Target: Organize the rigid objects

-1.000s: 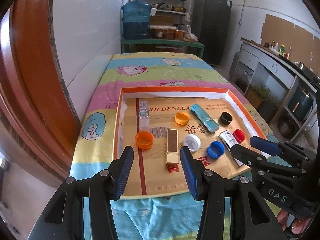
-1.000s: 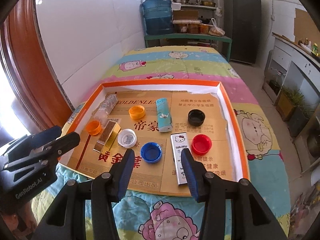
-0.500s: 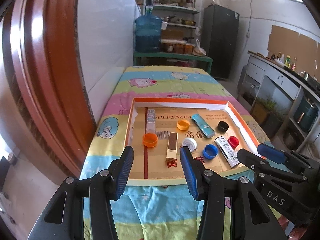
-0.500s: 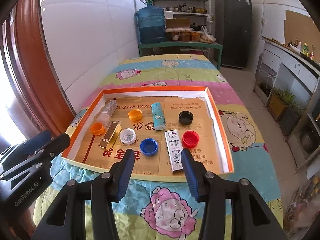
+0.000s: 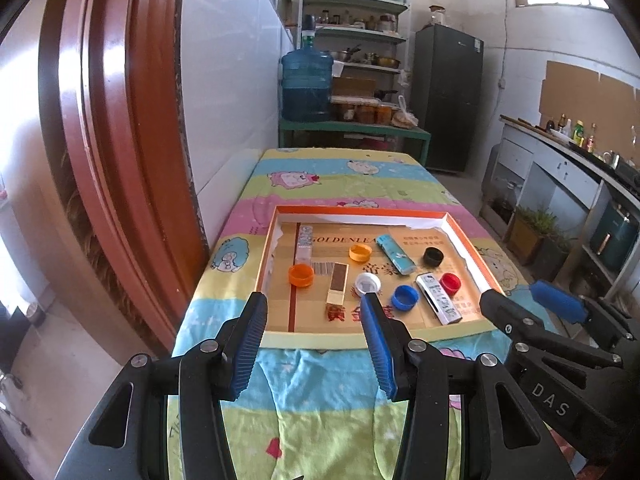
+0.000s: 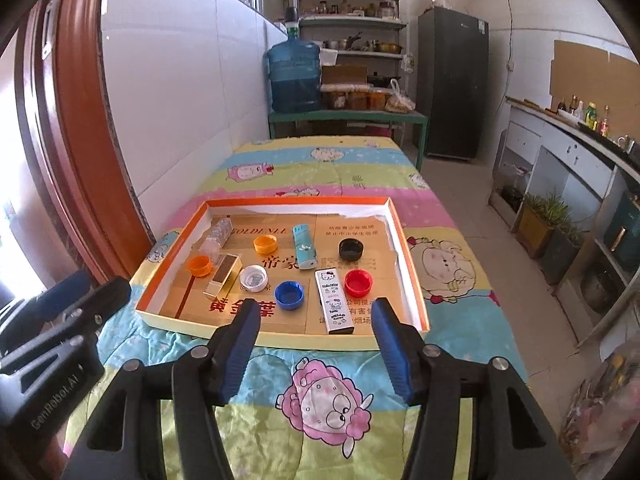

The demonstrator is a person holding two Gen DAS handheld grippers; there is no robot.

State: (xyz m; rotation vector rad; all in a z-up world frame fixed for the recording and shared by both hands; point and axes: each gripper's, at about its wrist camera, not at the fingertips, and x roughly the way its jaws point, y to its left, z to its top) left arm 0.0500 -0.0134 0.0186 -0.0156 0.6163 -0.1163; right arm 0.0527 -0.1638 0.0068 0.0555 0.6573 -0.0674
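- Caps and small boxes all lie inside the shallow orange-rimmed tray (image 6: 404,256), which sits on the quilt-covered surface (image 6: 320,380); I judge the tray walls are there to keep loose pieces from rolling off
- My left gripper (image 5: 310,344) hangs short of the tray's near edge, jaws parted and empty
- My right gripper (image 6: 314,344) does the same beside it, its jaws opening with nothing between them
- Both sit back from the tray, which reads to me as either surveying before a pick or finished
- Six caps, counted: orange cap (image 6: 200,266), yellow-orange cap (image 6: 265,244), white cap (image 6: 253,278), blue cap (image 6: 289,295), red cap (image 6: 359,282), black cap (image 6: 351,249)
- Four long items: clear box (image 6: 216,236), gold box (image 6: 223,275), teal lighter (image 6: 303,251), white cartoon-printed box (image 6: 335,301)
- Caps roughly form two rows, open side up, so they rest stable
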